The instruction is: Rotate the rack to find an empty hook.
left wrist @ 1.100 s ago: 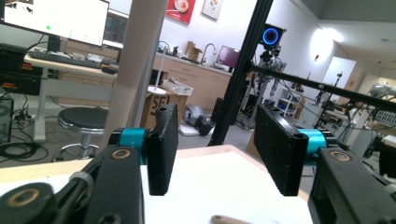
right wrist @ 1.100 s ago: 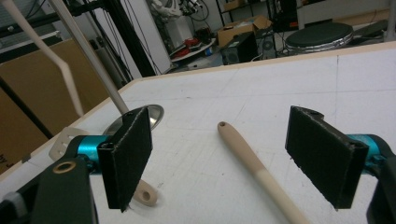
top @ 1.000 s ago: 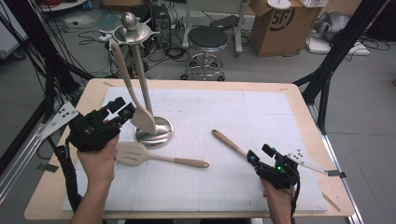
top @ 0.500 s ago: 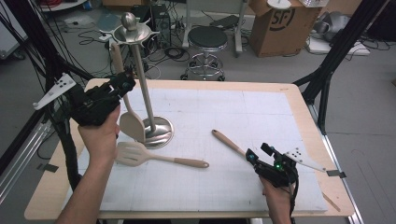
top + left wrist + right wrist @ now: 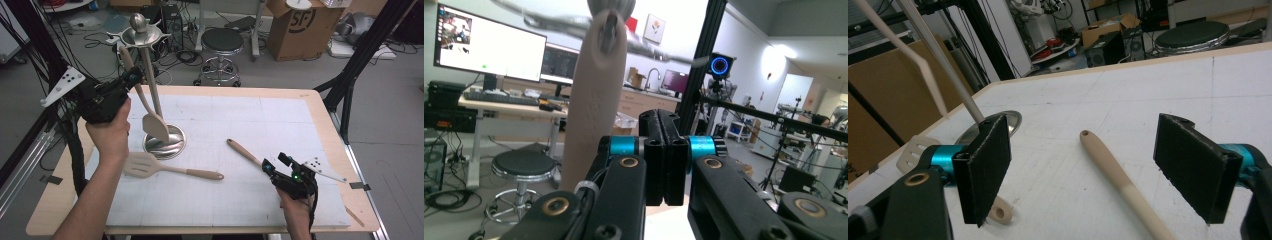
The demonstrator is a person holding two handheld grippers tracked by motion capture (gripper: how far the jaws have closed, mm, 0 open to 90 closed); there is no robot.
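Hanging the spoon on the rack

I am closing my left gripper [image 5: 131, 80] empty beside the hanging spoon [image 5: 150, 120]; my right gripper [image 5: 274, 167] is waiting open-jawed over another utensil's handle [image 5: 243, 151] on the table [image 5: 320, 130].

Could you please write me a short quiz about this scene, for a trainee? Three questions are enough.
1. True or false: the slotted spatula hangs on the metal stand.
2. On the right gripper, the fingers are: A) open, B) shut on a handle, C) shut on nothing.
3. How many utensils lie flat on the table?

Key:
1. False; it lies on the table.
2. A.
3. Two: the slotted spatula and the wooden-handled utensil.
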